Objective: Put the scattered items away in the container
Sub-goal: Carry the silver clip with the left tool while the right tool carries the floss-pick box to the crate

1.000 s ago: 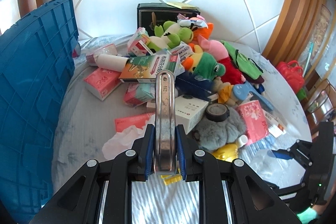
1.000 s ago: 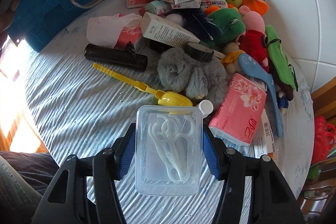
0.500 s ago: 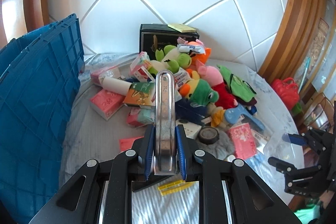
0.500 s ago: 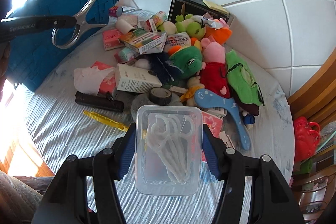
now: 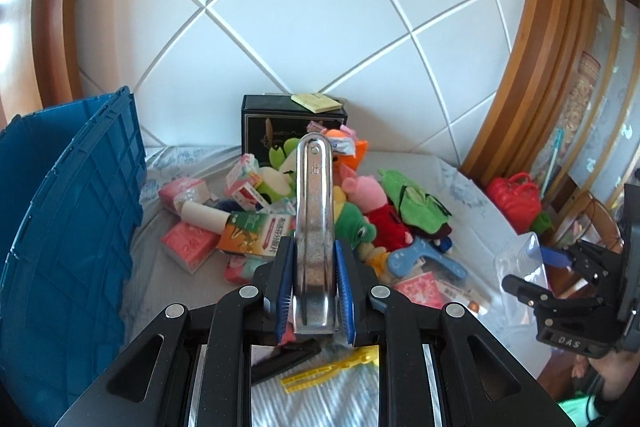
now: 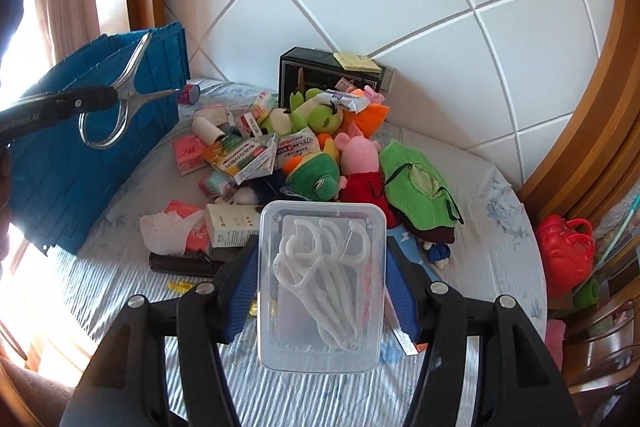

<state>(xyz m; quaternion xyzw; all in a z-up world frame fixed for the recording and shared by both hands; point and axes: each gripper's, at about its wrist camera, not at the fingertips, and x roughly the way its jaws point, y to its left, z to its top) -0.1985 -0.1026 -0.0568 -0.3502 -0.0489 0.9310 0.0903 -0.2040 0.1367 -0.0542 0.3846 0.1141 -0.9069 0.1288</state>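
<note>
Fingers of the left gripper (image 5: 313, 291) clenched on a metal clip (image 5: 314, 227), held upright above the clutter. Fingers of the right gripper (image 6: 322, 283) clenched on a clear plastic box (image 6: 322, 287) with white floss picks inside, held above the near part of the bench (image 6: 492, 227).

Blue crate (image 5: 68, 227) at the left edge of the bench, tall ribbed wall facing the pile. Seen from the right wrist view, metal clip out in the air in front of the crate wall.

Scattered heap across the striped cloth: pink tissue pack (image 5: 188, 245), medicine carton (image 6: 240, 157), green frog toy (image 6: 316, 177), pink pig toy (image 6: 360, 155), green cloth pouch (image 6: 416, 191), blue plastic handle (image 5: 424, 257), black roll (image 6: 180, 263), yellow plastic piece (image 5: 332, 367), crumpled white tissue (image 6: 166, 231). Black box (image 5: 292, 121) against the tiled wall behind the heap, yellow notepad (image 5: 316, 102) on top. Red bag (image 6: 564, 253) off to the right, beyond the bench edge.
</note>
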